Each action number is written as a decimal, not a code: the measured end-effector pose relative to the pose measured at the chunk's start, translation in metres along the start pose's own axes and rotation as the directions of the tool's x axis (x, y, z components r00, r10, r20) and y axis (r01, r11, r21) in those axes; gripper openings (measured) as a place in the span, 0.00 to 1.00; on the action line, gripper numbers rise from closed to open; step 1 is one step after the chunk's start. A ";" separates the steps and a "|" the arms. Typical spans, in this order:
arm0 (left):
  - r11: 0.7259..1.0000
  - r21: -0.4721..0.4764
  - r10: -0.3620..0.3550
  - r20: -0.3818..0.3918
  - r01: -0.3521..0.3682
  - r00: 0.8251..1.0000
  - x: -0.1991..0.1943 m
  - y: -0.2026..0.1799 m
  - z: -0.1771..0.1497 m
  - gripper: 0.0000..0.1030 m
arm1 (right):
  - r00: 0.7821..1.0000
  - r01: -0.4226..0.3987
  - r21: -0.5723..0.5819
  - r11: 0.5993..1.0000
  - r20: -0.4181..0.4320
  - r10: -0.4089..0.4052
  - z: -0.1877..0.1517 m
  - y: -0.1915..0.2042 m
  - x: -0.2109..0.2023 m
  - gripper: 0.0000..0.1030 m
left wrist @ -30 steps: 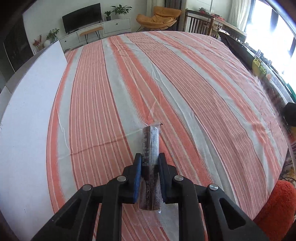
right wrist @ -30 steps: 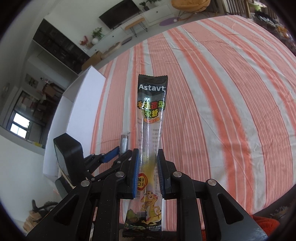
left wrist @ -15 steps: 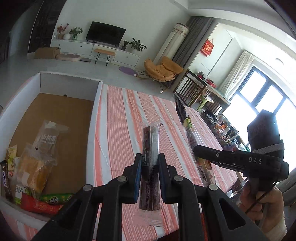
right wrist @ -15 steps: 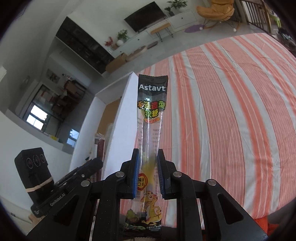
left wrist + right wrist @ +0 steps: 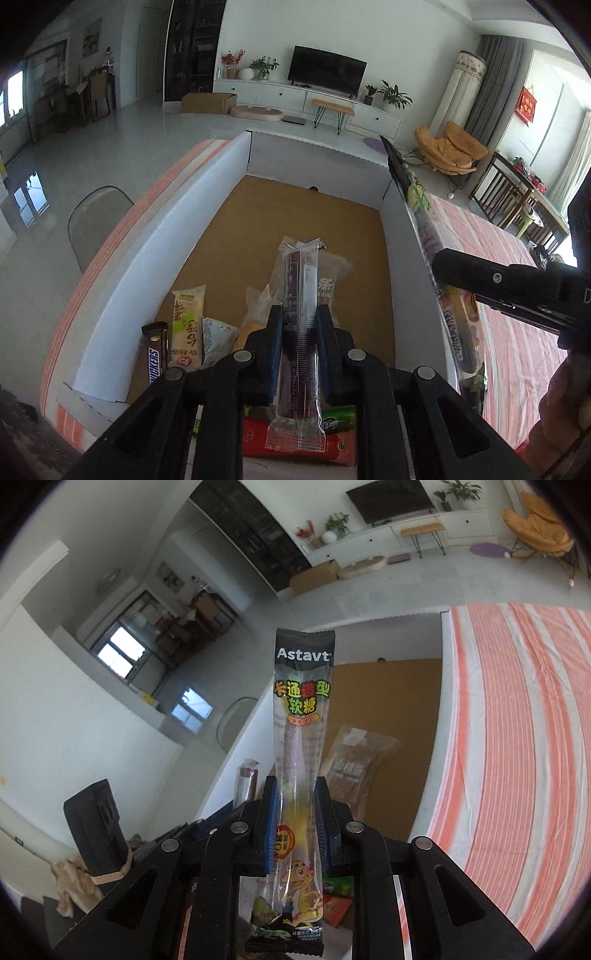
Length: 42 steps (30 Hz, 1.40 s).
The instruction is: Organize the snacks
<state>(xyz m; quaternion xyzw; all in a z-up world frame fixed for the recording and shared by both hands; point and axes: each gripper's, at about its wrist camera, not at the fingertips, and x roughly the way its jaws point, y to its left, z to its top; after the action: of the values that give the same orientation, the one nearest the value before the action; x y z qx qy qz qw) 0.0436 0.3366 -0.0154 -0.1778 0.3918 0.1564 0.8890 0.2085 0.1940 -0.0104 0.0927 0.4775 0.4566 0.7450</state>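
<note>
Snacks are held in both grippers above an open box (image 5: 207,206) with white walls and a brown cardboard floor. Left gripper (image 5: 298,343): jaws closed on a dark bar (image 5: 300,295) in clear wrap, bar pointing forward along the fingers. Right gripper (image 5: 294,812): jaws have just been opening, with a long Astavt gummy pack (image 5: 301,709) between them; the blue pads still touch the pack's sides and the pack stands upright.

Box contents, near end: a Snickers bar (image 5: 152,360), a yellow pack (image 5: 186,325) beside it, a clear bag (image 5: 332,280) with brown contents, plus red and green packs partly hidden under the left gripper. The far half of the box floor is bare cardboard.

Surface: a table under an orange-and-white striped cloth (image 5: 517,720); the box sits on it along the cloth's left part in the right wrist view.

Room: pale tiled floor, white TV cabinet with a black TV (image 5: 327,70), potted plants, an orange lounge chair (image 5: 450,147), a grey chair (image 5: 96,218) beside the table, dark shelving, and grey curtains.
</note>
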 end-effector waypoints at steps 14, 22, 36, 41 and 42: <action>0.985 0.093 0.130 0.146 -0.144 0.981 -0.039 -0.030 -0.025 0.96 | 0.976 0.218 -0.159 0.963 0.032 -0.215 -0.039 -0.009 -0.034 0.74; 0.965 0.051 0.234 0.289 -0.259 0.928 -0.082 -0.042 -0.030 1.00 | 0.930 0.365 -0.205 0.908 0.126 -0.345 -0.056 0.007 -0.072 0.81; 0.930 -0.009 0.360 0.226 -0.368 0.905 -0.080 -0.027 -0.033 1.00 | 0.910 0.415 -0.288 0.863 0.126 -0.395 -0.068 0.031 -0.064 0.81; 0.936 0.002 0.342 0.227 -0.351 0.912 -0.080 -0.022 -0.035 1.00 | 0.913 0.406 -0.300 0.863 0.113 -0.391 -0.073 0.037 -0.059 0.81; 0.937 0.004 0.340 0.227 -0.350 0.913 -0.081 -0.022 -0.035 1.00 | 0.913 0.407 -0.302 0.862 0.114 -0.391 -0.074 0.038 -0.058 0.81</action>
<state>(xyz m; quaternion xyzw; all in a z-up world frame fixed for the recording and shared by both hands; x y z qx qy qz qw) -0.0212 0.2904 0.0277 -0.0673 0.3184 0.3208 0.8895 0.1200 0.1491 0.0092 -0.1188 0.3876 0.3613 0.8397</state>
